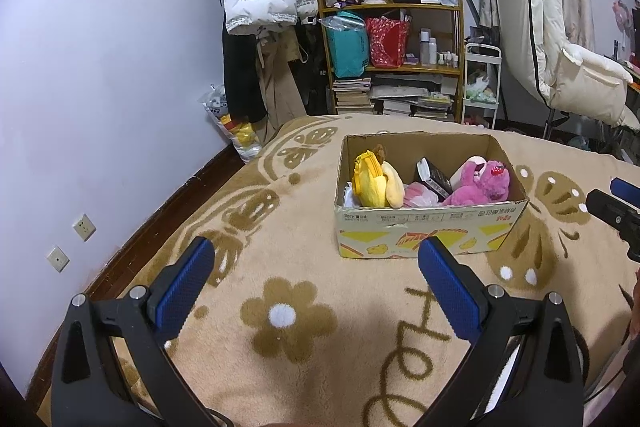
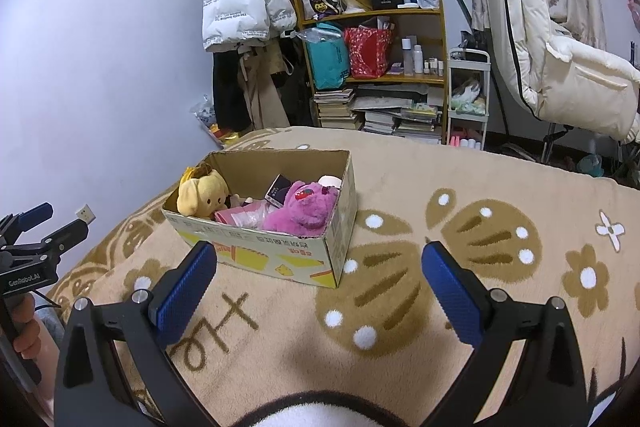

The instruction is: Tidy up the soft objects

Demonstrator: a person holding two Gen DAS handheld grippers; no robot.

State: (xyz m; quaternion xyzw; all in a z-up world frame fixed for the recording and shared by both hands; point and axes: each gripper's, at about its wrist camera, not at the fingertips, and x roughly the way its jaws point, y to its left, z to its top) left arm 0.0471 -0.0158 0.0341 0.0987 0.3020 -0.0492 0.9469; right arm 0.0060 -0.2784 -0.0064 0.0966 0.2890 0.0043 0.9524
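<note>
Left gripper [image 1: 316, 259] spread wide, nothing in it, hovering over the beige blanket [image 1: 280, 219] near the cardboard box [image 1: 424, 227]. Box sits mid-blanket: yellow plush [image 1: 376, 183] at its left end, pink bag [image 1: 418, 195] and dark packet [image 1: 436, 179] mid, pink plush [image 1: 484, 183] right. Right gripper [image 2: 320, 263] also spread, nothing in it, near the box's right.

Centre frame, a brown cardboard box [image 1: 430, 227] with yellow print holds a yellow plush [image 1: 376, 181] and a magenta plush bear [image 1: 482, 183]. Below, the beige blanket [image 1: 304, 227] shows brown flowers and butterflies. Both grippers' pads [image 1: 184, 293] are blue.
</note>
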